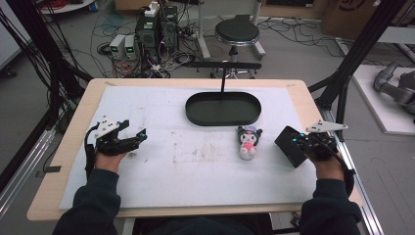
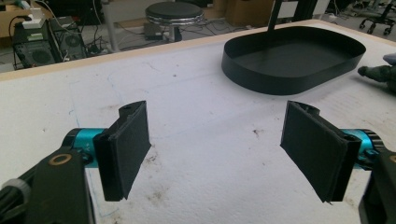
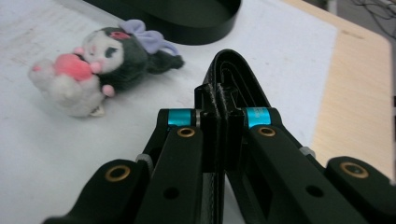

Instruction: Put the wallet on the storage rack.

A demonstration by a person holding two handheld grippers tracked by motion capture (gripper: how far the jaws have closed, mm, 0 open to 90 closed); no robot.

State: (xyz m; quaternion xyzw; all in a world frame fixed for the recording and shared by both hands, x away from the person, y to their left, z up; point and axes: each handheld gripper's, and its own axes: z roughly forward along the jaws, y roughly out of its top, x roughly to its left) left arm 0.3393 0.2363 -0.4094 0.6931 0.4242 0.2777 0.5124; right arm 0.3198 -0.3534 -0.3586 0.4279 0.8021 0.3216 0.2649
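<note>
- The right gripper has its jaws pressed together on a black wallet, pinching it by one edge so that it stands out from the jaws.
- In the high view the wallet is held near the table's right edge, seemingly clear of the white mat.
- The pickup looks done; placing is what remains, probably into the black tray at the mat's far edge, which holds nothing yet.
- The wallet is a dark, folded, leather-like piece; its stitched edge and inner layers show in the right gripper view.
- A plush toy lies on the mat just left of the wallet, in front of the tray, untouched.
- The left gripper rests near the mat's left edge, jaws spread wide with nothing between them.
</note>
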